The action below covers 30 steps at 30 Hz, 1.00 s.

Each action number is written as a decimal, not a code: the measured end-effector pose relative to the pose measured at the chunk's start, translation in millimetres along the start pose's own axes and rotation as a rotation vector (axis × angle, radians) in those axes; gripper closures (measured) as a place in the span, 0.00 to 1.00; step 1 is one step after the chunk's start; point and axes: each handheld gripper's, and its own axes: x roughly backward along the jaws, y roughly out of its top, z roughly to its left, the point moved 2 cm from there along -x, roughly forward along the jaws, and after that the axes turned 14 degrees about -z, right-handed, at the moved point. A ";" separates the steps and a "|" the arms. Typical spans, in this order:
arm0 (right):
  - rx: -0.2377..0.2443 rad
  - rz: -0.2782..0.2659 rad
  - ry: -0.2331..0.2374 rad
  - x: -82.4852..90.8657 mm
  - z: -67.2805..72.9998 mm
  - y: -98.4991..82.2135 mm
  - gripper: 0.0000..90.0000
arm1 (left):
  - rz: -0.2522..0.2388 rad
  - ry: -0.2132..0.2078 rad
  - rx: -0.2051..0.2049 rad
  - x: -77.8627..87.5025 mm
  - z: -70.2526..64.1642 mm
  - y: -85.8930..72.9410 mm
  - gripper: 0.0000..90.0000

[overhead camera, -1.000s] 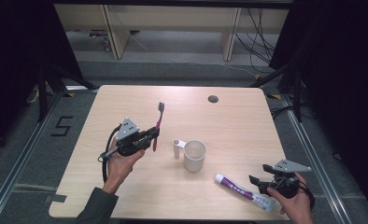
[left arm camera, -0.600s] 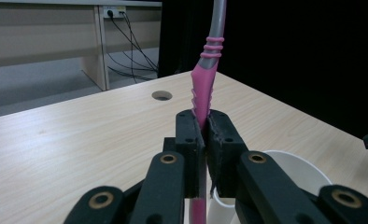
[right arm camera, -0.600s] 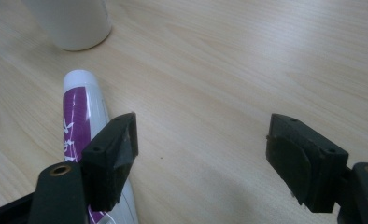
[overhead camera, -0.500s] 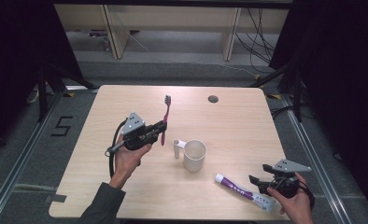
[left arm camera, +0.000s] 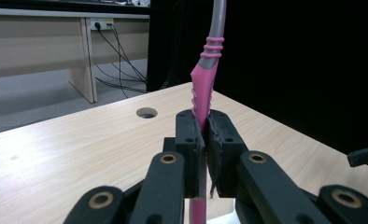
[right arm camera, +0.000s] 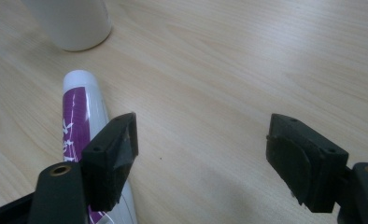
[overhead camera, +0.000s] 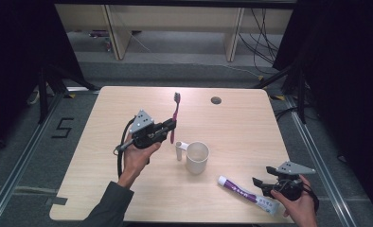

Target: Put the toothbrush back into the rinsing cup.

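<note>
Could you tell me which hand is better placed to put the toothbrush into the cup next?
Left. Its tool is already shut on the toothbrush, beside the cup. The right tool hangs open by the toothpaste tube.

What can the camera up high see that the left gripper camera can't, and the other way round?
High view alone: the mug, the toothpaste and the brush's bristles. Left gripper view alone: up close, the left tool pinching the ridged pink handle, and a wall socket. Both: the toothbrush, the table and its round hole.
</note>
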 end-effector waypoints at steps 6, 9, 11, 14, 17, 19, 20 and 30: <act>0.004 -0.005 -0.009 1.2 -0.2 0.4 0.29 | 0.009 -0.014 -0.005 -8.3 -5.9 -3.7 0.92; -0.003 -0.006 -0.006 1.0 1.0 0.6 0.29 | 0.015 -0.018 -0.009 -11.4 -6.6 -7.1 0.92; -0.016 0.001 -0.004 1.0 2.1 0.1 0.29 | 0.016 -0.017 0.001 -13.7 -7.1 -9.4 0.92; 0.004 -0.005 0.002 0.3 -0.2 0.3 0.29 | 0.023 -0.020 -0.002 -15.2 -6.2 -11.8 0.92; 0.004 -0.005 0.002 0.5 -0.3 0.1 0.29 | 0.027 -0.019 -0.001 -16.1 -5.8 -14.1 0.92; 0.005 -0.005 -0.005 1.2 -0.5 0.6 0.29 | 0.031 -0.016 -0.003 -16.3 -5.1 -15.9 0.92; 0.006 -0.005 -0.005 1.2 -0.5 0.5 0.29 | 0.032 -0.016 0.001 -16.6 -4.8 -17.1 0.92; 0.002 -0.001 0.004 -0.1 0.0 0.1 0.29 | 0.046 -0.013 0.002 -15.7 -2.7 -27.4 0.92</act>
